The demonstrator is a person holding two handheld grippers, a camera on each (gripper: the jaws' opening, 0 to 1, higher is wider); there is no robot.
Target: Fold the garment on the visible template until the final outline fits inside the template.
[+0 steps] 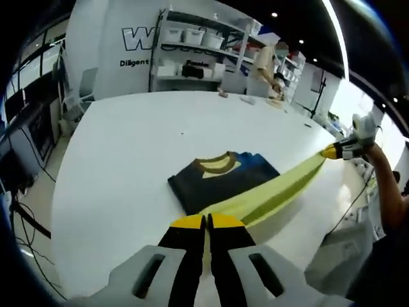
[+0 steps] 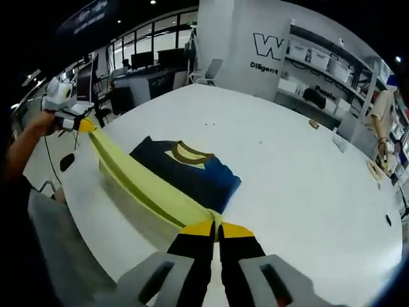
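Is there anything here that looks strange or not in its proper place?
Yes. A yellow-green cloth is stretched taut between both tongs, left and right, lifted above the white table. The dark folded garment lies flat beneath it. No template outline is visible.

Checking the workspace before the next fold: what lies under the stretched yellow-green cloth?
The yellow-green cloth hangs between both grippers above the white table, crossing the folded navy garment's near edge. That edge is covered.

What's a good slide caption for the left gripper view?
Both grippers hold a yellow-green cloth stretched above a folded navy garment on the white table.
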